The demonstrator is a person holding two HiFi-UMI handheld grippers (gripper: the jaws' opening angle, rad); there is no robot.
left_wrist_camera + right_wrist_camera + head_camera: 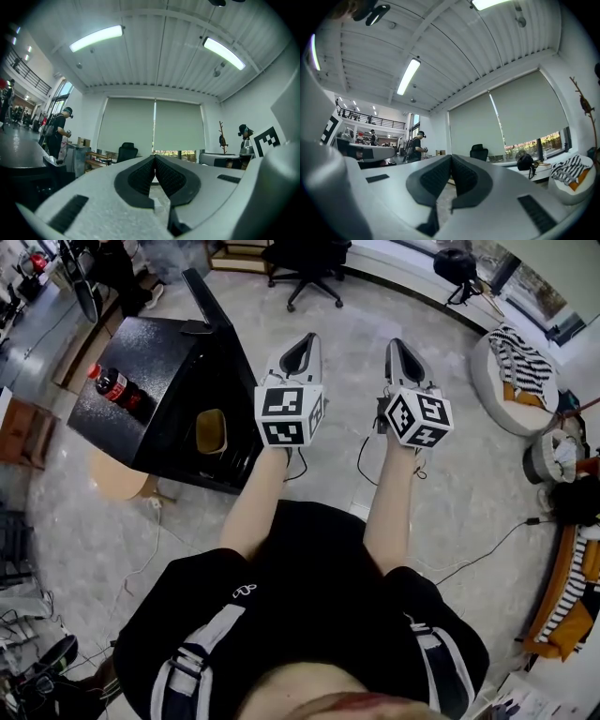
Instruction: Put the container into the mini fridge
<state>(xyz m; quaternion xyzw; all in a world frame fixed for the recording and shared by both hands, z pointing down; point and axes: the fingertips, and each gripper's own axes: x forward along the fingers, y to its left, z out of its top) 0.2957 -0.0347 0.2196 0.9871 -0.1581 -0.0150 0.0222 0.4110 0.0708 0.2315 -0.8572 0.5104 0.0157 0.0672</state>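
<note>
While the left claw and right claw hover closed and empty, held right of the mini fridge, the tan container sits inside its open front at left. Looks delivered; the door probably wants shutting.

"What's round the black office chair ahead of you?"

"Just right of it you've a black bag. Further right, and nearer you, a round white cushion carries a striped cloth, with a grey basket nearer still. Well left of the chair stands a red-labelled cola bottle."
</note>
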